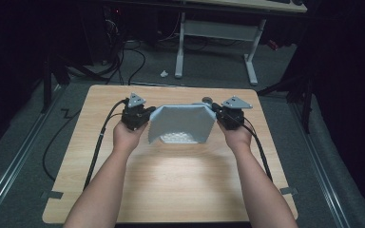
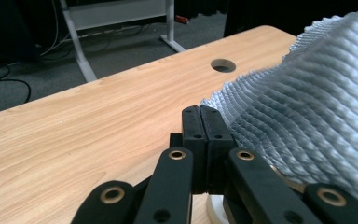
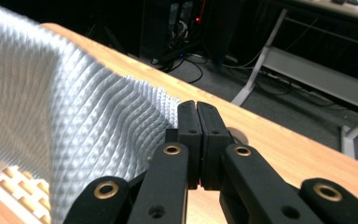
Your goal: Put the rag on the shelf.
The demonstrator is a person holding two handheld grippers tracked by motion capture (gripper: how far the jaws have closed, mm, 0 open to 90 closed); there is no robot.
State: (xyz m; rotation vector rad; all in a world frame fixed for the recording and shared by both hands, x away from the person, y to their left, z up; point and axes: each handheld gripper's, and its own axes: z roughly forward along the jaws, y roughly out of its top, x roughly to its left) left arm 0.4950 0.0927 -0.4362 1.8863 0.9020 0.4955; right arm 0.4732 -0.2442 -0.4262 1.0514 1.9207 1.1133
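Two grippers are holding one pale blue cloth (image 1: pixel 183 122) stretched between them above the wooden table (image 1: pixel 171 185). I am keeping the left gripper (image 1: pixel 148 113) pinched tight on the cloth's left top corner, and in the left gripper view its jaws are pressing together with the waffle weave bunching out beside them. I am clamping the right gripper (image 1: pixel 215 112) on the opposite corner the same way. The cloth is hanging down over a white slotted tray (image 1: pixel 177 138), which is sitting on the table near its far edge, partly covered.
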